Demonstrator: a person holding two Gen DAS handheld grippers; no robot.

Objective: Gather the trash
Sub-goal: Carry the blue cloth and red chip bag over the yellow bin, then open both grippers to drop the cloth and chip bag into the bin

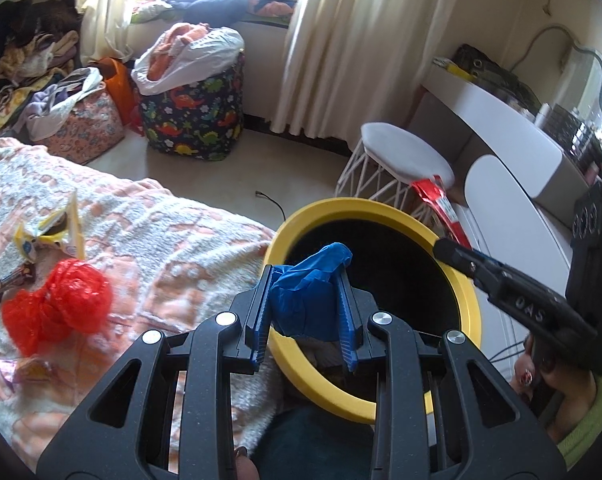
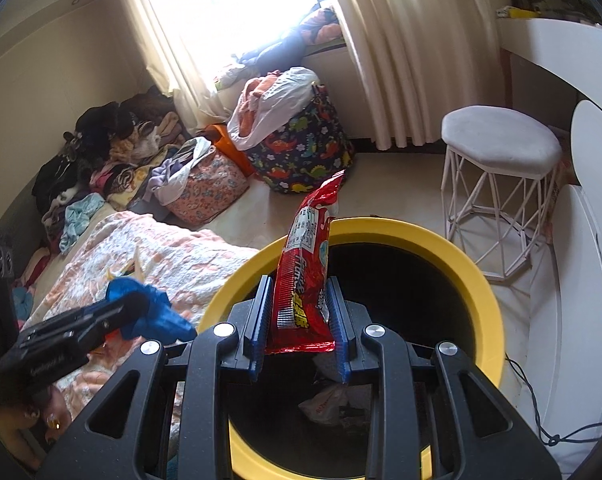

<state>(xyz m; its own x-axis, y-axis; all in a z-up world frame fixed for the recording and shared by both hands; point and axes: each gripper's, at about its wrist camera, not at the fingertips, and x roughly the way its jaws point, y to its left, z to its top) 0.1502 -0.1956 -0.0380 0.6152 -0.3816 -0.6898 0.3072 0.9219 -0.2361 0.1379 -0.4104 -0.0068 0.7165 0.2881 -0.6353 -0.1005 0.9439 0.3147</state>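
We have two pieces of trash in hand and both are poised at the yellow-rimmed bin (image 2: pixel 477 276), so the step in progress looks like the drop. The red snack wrapper (image 2: pixel 305 276) stands upright, pinched between the closed jaws of our right gripper (image 2: pixel 299 312), directly over the bin's dark mouth. The crumpled blue plastic (image 1: pixel 309 292) is clamped in our left gripper (image 1: pixel 306 304), which sits over the near-left edge of the rim, partly above the opening and partly above the bed. Inside the bin we can make out a pale bag or wrapper at the bottom. The next move, as we judge it, calls for opening the right jaws first, since that wrapper is already centred, and nudging the left gripper further inward before letting go so the blue piece does not catch on the rim. Outward on the peach-and-white blanket (image 1: pixel 149 236), more remains: a red mesh bundle (image 1: pixel 57 312), a yellow wrapper (image 1: pixel 51 236) and a small brown wrapper (image 1: pixel 13 280), all well apart from the bin.
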